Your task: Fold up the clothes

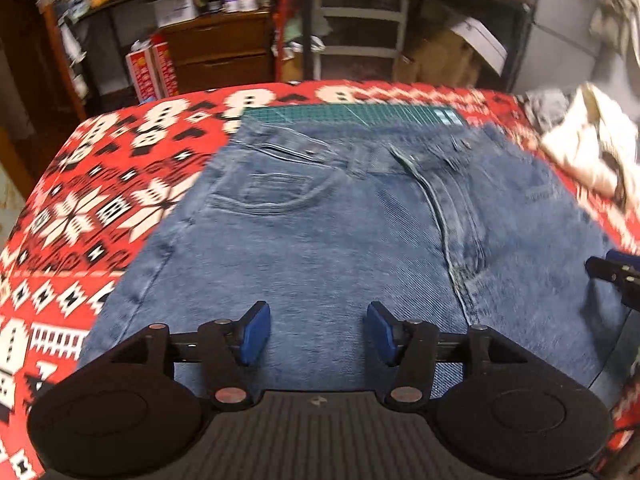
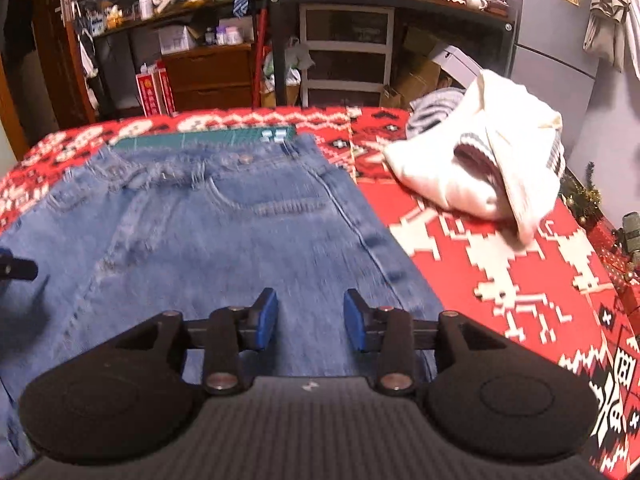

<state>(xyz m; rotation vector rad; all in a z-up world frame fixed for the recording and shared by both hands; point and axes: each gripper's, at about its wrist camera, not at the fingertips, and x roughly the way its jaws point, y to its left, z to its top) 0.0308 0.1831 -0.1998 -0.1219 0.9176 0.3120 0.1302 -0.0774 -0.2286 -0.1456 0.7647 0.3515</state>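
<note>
Jeans (image 1: 320, 232), blue denim, spread flat and front-up on the red patterned cloth (image 1: 80, 200), waistband at the far end and overlapping the near edge of a green cutting mat (image 1: 360, 114); legs run toward the cameras and out of view, so whether folded lower down cannot be told. Likely heavy for clothing, stiff at the waistband, fly and side seams, softer across the thigh panels; not slippery, not fragile, prone to sag under own weight when lifted by one point. Best taken at an edge, such as a side seam or a waistband corner, where the thick layers give the pads something to bite; a pinch in the flat middle would likely gather only the top layer. Left gripper (image 1: 318, 334) low over the jeans, near of the waistband, blue pads spread apart, nothing between. Right gripper (image 2: 311, 320) likewise over the jeans, pads parted and empty. White garment (image 2: 480, 168) crumpled on the cloth, right of the jeans.
</note>
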